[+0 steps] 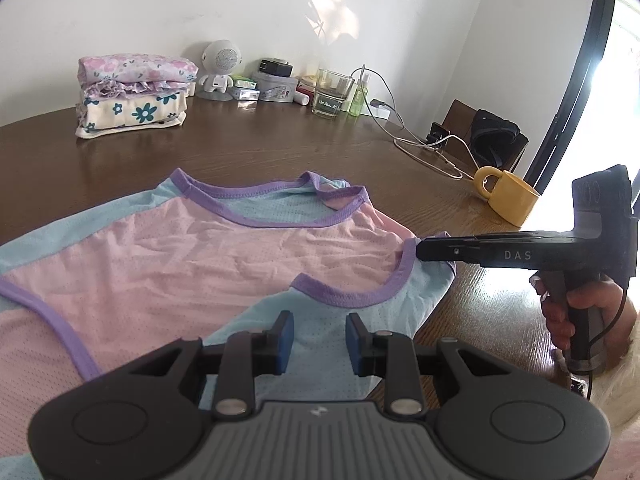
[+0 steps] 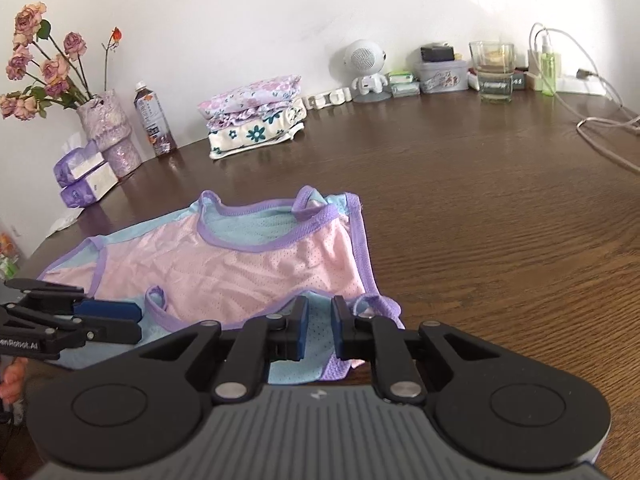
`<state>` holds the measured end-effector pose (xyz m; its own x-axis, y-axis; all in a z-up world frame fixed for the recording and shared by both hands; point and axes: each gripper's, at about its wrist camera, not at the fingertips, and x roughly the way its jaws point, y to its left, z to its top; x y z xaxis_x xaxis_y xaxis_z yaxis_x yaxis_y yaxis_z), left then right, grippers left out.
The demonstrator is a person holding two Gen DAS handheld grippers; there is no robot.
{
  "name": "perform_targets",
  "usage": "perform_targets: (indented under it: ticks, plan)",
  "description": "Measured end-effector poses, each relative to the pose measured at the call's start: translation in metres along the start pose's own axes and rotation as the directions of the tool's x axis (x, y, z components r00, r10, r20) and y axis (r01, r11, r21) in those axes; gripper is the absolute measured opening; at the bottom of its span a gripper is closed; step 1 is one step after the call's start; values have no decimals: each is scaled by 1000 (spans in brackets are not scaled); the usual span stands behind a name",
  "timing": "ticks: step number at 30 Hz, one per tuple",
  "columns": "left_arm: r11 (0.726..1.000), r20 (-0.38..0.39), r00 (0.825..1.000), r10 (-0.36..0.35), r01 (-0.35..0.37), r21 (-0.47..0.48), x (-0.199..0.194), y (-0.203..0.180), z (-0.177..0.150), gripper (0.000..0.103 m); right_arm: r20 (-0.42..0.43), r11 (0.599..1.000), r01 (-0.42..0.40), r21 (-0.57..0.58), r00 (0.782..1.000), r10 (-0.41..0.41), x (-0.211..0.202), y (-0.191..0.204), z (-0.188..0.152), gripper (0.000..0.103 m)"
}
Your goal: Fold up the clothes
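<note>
Both grippers, left gripper [image 1: 319, 342] and right gripper [image 2: 320, 327], are hovering fingers-apart over the pink mesh tank top [image 1: 192, 256], probably pinching the near edge next.

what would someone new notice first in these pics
A pink and blue top with purple trim lies spread on the brown table, with both grippers open over its near edge: left, right. Behind it, by the wall, sits a stack of folded floral clothes.
</note>
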<state>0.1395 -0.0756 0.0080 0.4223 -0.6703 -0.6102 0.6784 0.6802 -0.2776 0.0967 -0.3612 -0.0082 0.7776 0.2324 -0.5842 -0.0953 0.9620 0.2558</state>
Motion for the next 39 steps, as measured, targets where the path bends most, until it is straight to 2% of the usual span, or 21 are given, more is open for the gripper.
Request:
perform_targets:
  ticks: [4,10,11,12,13,14,16,17,19,21,23,24,31,39]
  plan:
    - [1000,-1,1000,0,0,-4,0,0,0,27,5,999,49,-15,999,-49,4,8,-1,13]
    - [1000,4,1000,16,-16,-6,-1,-2,-1,29,7,998,58,-24,998,-57,6,10,-3,15]
    - [1000,7,1000,22,-22,-11,-1,-3,-1,33,8,998,55,-19,998,-55,4,11,-2,19]
    - [999,15,1000,28,-28,-17,-3,-3,-1,45,10,999,51,-11,999,-51,2,11,-2,24]
    - [999,28,999,35,-34,-24,-6,-4,-1,51,23,999,49,-7,999,-49,-1,13,-2,41]
    - [999,42,998,38,-37,-29,-9,-4,0,52,41,999,48,-5,998,-47,-6,15,-2,56]
    - [999,76,996,36,-33,-42,-17,-5,1,58,79,999,44,-24,996,-42,-17,23,-2,60]
    - [998,95,995,40,-35,-51,-21,-5,2,63,95,999,42,-35,995,-38,-23,27,-2,68]
    - [997,133,990,53,-45,-64,-30,-8,4,84,123,997,41,-59,992,-34,-33,36,-2,80]
    - [996,164,984,70,-59,-74,-39,-11,5,93,145,995,47,-87,989,-34,-40,45,-3,84]
    - [994,187,979,81,-66,-84,-47,-13,3,94,157,993,51,-108,987,-33,-45,53,-5,98]
    - [994,198,977,85,-69,-89,-51,-14,1,96,162,992,50,-115,986,-31,-47,57,-7,102]
    - [981,224,963,147,-114,-155,-77,-14,-18,99,153,988,39,-149,988,-16,-54,77,-20,102]
    - [954,233,942,241,-186,-237,-105,-9,-45,101,125,989,19,-144,992,-1,-57,92,-34,103]
